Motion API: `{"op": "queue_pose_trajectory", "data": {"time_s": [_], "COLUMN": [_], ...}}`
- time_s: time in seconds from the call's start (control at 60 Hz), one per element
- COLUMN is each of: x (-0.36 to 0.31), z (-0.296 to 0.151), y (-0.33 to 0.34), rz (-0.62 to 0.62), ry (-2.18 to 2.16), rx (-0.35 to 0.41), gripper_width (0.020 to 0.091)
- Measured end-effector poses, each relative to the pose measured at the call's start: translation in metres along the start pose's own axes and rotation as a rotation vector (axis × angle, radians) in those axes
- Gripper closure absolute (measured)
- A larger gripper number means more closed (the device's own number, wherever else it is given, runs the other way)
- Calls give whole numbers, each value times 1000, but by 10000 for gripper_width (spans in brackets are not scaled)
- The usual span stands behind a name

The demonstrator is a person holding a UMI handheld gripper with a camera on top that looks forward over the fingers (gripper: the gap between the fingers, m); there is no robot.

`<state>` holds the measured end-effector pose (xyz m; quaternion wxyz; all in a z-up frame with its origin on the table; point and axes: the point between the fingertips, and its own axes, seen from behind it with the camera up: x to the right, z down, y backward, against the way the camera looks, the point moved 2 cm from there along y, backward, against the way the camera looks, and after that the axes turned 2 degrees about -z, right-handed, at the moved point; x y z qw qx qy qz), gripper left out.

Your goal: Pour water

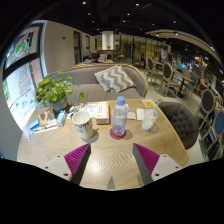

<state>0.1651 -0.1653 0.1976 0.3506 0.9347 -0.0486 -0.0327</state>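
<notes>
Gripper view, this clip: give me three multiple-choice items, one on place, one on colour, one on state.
1. The water bottle stands:
A. beyond the fingers, on the table
B. on the sofa
C. clamped between the fingers

2. The bottle's cap is:
A. red
B. blue
C. yellow

3. The gripper is:
A. shut on the bottle
B. shut on the white mug
C. open, holding nothing

Answers:
1 A, it stands mid-table between the white mug and a clear cup.
2 B, the top shows blue.
3 C, bare tabletop shows between the pads.
</notes>
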Motion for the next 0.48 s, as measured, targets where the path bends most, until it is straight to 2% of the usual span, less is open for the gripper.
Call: {"op": "queue_pose_trajectory", "data": {"time_s": [0.217,0.483], "x": [-14,-29], "z": [17,23], "y": [59,78], "rz": [28,17], "ry": [-7,16], "rx": [26,44], "gripper_width": [249,246]}}
